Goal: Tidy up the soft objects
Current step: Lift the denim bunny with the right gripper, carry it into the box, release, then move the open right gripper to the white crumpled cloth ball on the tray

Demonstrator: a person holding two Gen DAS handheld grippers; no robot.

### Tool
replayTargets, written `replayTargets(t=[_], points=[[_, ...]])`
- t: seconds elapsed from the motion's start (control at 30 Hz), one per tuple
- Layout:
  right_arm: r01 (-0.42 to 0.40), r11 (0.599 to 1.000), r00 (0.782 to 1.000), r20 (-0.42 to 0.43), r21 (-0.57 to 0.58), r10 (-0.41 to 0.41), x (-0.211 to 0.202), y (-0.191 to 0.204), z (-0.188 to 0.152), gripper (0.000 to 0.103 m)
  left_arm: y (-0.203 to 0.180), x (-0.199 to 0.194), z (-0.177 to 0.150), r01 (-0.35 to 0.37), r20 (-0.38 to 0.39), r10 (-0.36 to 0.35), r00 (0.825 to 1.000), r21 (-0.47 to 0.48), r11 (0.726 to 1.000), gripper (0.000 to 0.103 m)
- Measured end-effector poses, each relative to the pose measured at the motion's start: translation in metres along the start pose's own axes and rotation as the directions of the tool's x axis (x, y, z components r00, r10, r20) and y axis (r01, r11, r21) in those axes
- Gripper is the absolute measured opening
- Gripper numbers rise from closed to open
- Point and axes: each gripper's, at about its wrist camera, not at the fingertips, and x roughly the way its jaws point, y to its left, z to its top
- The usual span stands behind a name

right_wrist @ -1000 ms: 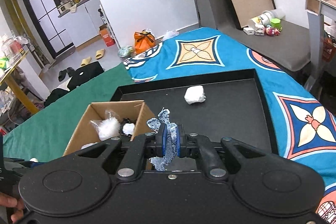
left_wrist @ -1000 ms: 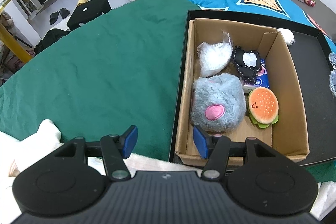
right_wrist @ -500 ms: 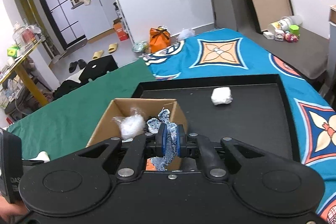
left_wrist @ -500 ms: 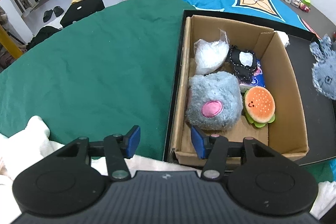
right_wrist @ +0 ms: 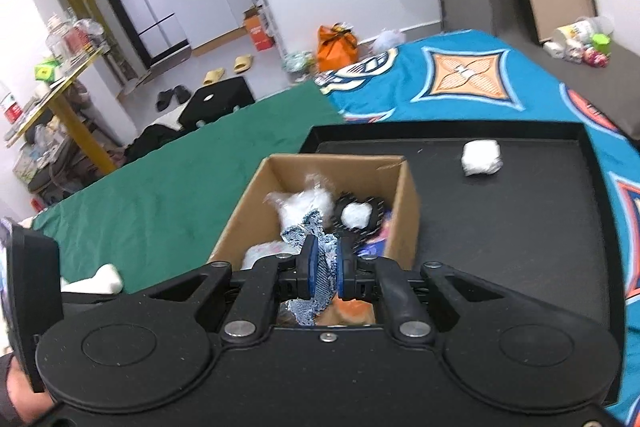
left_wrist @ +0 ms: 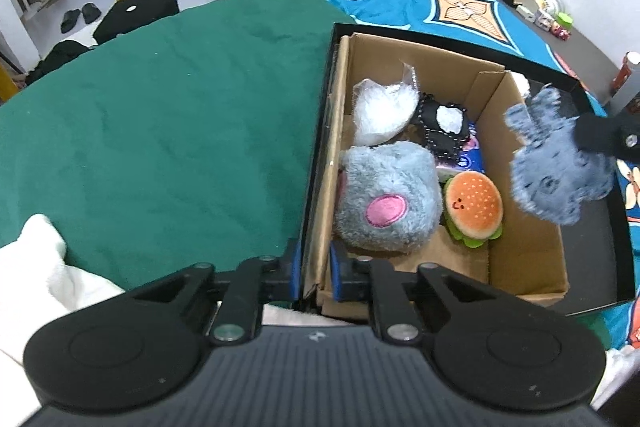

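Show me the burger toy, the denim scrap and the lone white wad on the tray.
Burger toy (left_wrist: 474, 203), left wrist view, on its orange bun.
Denim scrap (left_wrist: 560, 167), left wrist view, on its frayed middle.
White wad (right_wrist: 481, 157), right wrist view, on its centre.

Box (left_wrist: 524, 267) in tray (right_wrist: 520, 227) (left end); plush (left_wrist: 384, 203) left of burger toy (left_wrist: 474, 205) inside.

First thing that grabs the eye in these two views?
The cardboard box on the black tray, stuffed with a grey plush and a burger toy. The right gripper holds a frayed denim scrap above the box's right wall. The left gripper is clamped on the box's near-left wall.
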Motion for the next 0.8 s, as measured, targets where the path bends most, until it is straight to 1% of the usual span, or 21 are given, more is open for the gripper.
replayTargets(t=[0.03,0.07,0.13,0.23,0.37,0.57,0.67,0.7,0.8], points=[[-0.005,1.000,1.000,-0.015,-0.002,0.005,0.002,0.002,0.000,0.016,0.000,0.000,0.000,0.005,0.001,-0.005,1.000,0.000,1.000,0.010],[0.006,1.000,1.000,-0.018,0.001,-0.006,0.002,0.002,-0.001,0.017,0.000,0.000,0.000,0.009,0.003,-0.009,1.000,0.000,1.000,0.009],[0.020,1.000,1.000,-0.018,0.015,-0.020,0.001,-0.001,-0.002,0.026,0.001,-0.001,0.000,0.014,0.005,-0.013,1.000,0.000,1.000,0.009],[0.015,0.999,1.000,-0.018,0.042,-0.015,-0.001,-0.011,-0.003,0.026,0.002,-0.001,-0.001,0.019,0.008,-0.019,1.000,-0.004,1.000,0.009],[0.041,0.996,0.999,-0.011,0.073,-0.040,-0.006,-0.025,-0.003,0.027,0.002,-0.002,-0.001,0.018,0.012,-0.018,1.000,-0.003,1.000,0.009],[0.069,0.992,0.998,-0.007,0.104,-0.068,-0.010,-0.046,-0.006,0.031,-0.001,-0.004,-0.001,0.001,0.017,-0.001,1.000,0.013,1.000,0.009],[0.073,0.991,0.997,-0.001,0.114,-0.073,-0.011,-0.054,-0.008,0.038,-0.004,-0.006,0.000,-0.013,0.016,0.013,1.000,0.021,1.000,0.009],[0.075,0.990,0.997,0.002,0.116,-0.075,-0.012,-0.056,-0.008,0.042,-0.006,-0.005,0.001,-0.023,0.011,0.023,1.000,0.027,0.999,0.010],[0.076,0.989,0.997,0.011,0.125,-0.078,-0.013,-0.062,-0.007,0.045,-0.012,-0.004,0.003,-0.051,0.001,0.051,0.999,0.034,0.998,0.010]])
